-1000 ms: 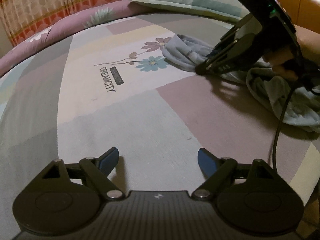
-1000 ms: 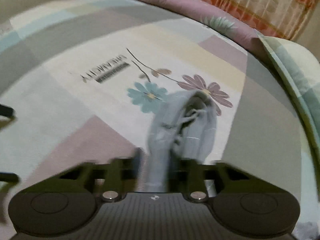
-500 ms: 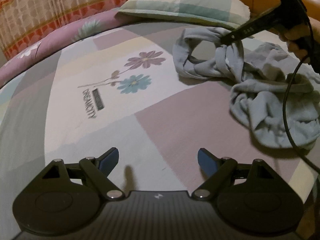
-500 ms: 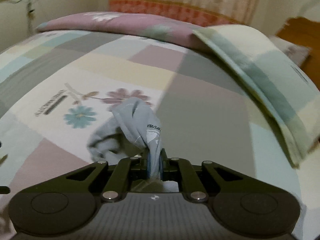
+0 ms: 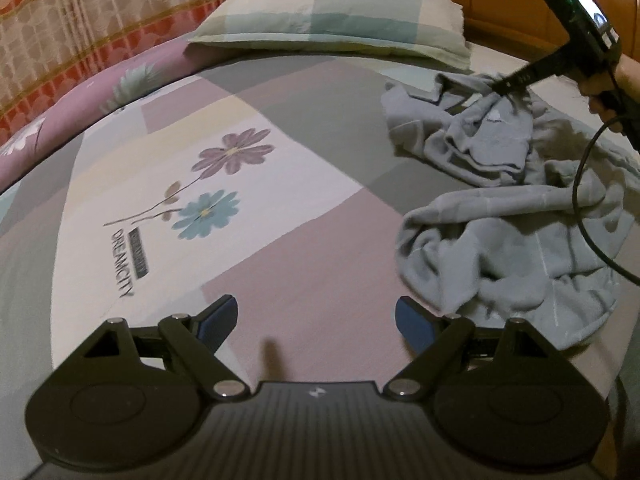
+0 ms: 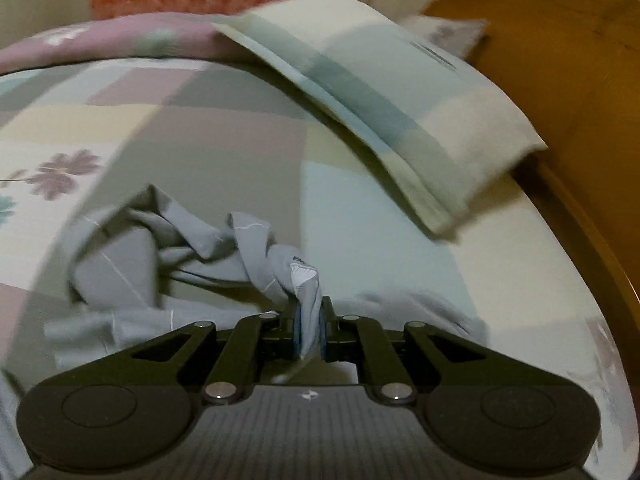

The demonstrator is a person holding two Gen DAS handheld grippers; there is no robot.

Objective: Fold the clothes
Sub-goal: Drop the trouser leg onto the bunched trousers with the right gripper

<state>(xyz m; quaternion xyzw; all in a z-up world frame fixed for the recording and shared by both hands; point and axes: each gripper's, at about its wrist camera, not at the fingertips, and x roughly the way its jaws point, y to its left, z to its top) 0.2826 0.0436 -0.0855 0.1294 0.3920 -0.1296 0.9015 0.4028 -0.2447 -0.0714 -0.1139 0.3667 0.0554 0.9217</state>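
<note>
A crumpled pale grey-blue garment [image 5: 508, 216] lies in a heap on the right side of the bed. My left gripper [image 5: 316, 318] hovers open over the bedsheet, its blue pads [image 5: 412, 320] just left of the heap's near edge, nothing between them. In the left wrist view my right gripper [image 5: 506, 84] pinches a far fold of the garment, held by a hand [image 5: 600, 92]. Seen from the right wrist, my right gripper [image 6: 309, 332] is shut on a twisted bunch of the garment [image 6: 256, 256], which trails off to the left.
The bed carries a patchwork sheet [image 5: 280, 140] with printed flowers [image 5: 232, 156]. A checked pillow [image 5: 332, 16] lies at the head, before a wooden headboard [image 6: 560, 80]. A patterned curtain [image 5: 80, 20] hangs at the left. A black cable [image 5: 580, 200] droops over the garment.
My right gripper, shut on the garment, has drawn that end away from the flower print toward the pillow and the right. The left gripper stayed open and swung toward the heap.
</note>
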